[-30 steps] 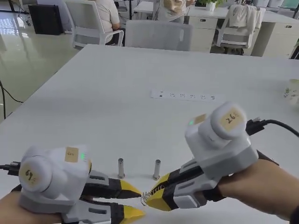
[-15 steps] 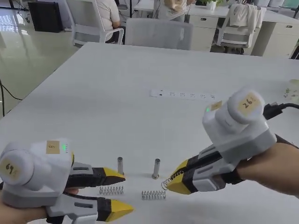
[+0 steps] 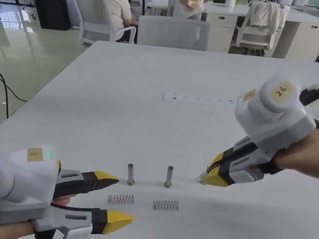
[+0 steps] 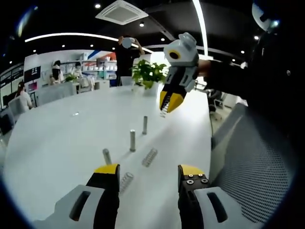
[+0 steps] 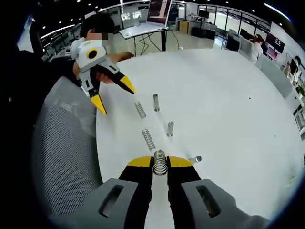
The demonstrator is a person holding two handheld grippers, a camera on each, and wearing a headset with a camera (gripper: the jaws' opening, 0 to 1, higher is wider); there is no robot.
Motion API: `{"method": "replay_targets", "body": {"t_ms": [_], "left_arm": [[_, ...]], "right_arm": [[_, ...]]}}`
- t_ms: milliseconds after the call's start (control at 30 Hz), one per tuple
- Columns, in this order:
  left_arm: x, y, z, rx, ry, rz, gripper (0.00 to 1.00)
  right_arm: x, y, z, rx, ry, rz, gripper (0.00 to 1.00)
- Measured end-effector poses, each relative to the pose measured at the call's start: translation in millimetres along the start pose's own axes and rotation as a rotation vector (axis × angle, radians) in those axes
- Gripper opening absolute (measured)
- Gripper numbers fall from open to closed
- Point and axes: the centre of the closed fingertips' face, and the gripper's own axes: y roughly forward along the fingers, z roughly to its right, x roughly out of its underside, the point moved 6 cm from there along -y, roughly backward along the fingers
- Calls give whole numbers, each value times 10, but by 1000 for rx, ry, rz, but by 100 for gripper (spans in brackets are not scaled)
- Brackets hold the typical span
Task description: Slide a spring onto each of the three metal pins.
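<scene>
Three metal pins [image 4: 133, 140] stand upright in a row on the white table [image 3: 99, 99], all bare. The held spring [image 5: 160, 164] is clamped between the jaws of my right gripper [image 3: 205, 179] and sticks out past the yellow tips. The gripper is above the table at the right end of the pin row in head view. In right gripper view the nearest pin sits just beside the tips, to their right.

Two more springs lie flat on the table on my side of the pins. The first loose spring [image 3: 121, 199] is just in front of the left-hand pin and the second loose spring [image 3: 165, 204] is just in front of the middle pin, the two apart from each other.

My left gripper [image 3: 122, 197] has its jaws wide apart with nothing in them, low and left of the pins. The first loose spring shows between its tips in head view; can't tell if they touch.

A power strip [image 3: 197, 98] lies further out on the table, well apart from the work.
</scene>
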Motion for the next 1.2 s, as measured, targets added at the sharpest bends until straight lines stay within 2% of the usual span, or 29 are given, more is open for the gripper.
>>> {"method": "replay_targets", "body": {"t_ms": [200, 467, 867, 1200], "left_arm": [[-8, -31, 9, -20, -5, 10, 45], [29, -15, 37, -19, -6, -2, 47], [46, -11, 46, -16, 0, -10, 47], [47, -14, 43, -19, -1, -8, 47]], "right_arm": [[25, -48, 156, 40, -18, -44, 8], [35, -22, 342, 82, -68, -135, 8], [43, 145, 493, 80, -89, -201, 9], [64, 218, 556, 64, -87, -228, 9]]}}
